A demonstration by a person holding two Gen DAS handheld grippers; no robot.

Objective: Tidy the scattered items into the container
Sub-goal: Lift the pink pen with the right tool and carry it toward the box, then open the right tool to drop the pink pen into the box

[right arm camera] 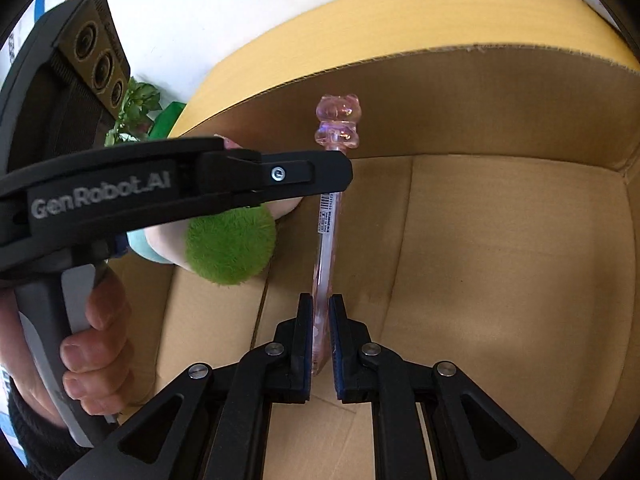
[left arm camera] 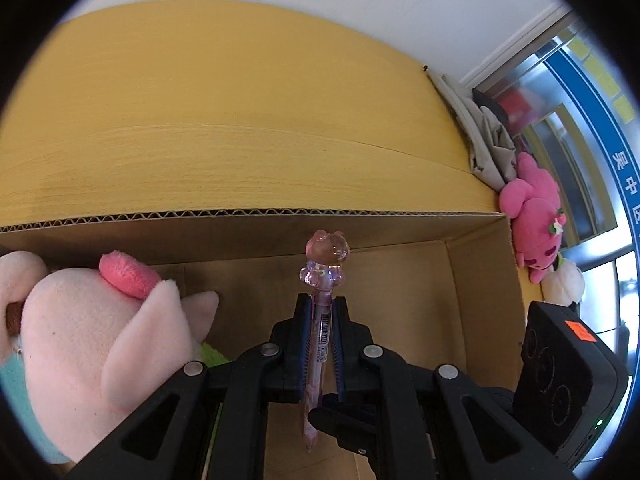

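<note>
A clear pink pen (left arm camera: 322,320) with a bear-shaped cap is held upright over the open cardboard box (left arm camera: 472,300). My left gripper (left arm camera: 322,304) is shut on the pen's upper barrel. My right gripper (right arm camera: 320,304) has its jaws around the pen's (right arm camera: 326,240) lower end, with a slight gap showing at the right pad. In the right wrist view the left gripper's finger (right arm camera: 280,174) crosses the pen from the left. A pale pink plush toy (left arm camera: 92,340) with a green part (right arm camera: 230,246) lies inside the box (right arm camera: 500,240) at the left.
The box stands on a yellow wooden table (left arm camera: 240,120). A bright pink plush (left arm camera: 532,216) and a white plush (left arm camera: 564,284) lie beyond the box's right wall. Grey folded cloth (left arm camera: 480,132) lies at the table's far right. A green plant (right arm camera: 136,108) stands left of the box.
</note>
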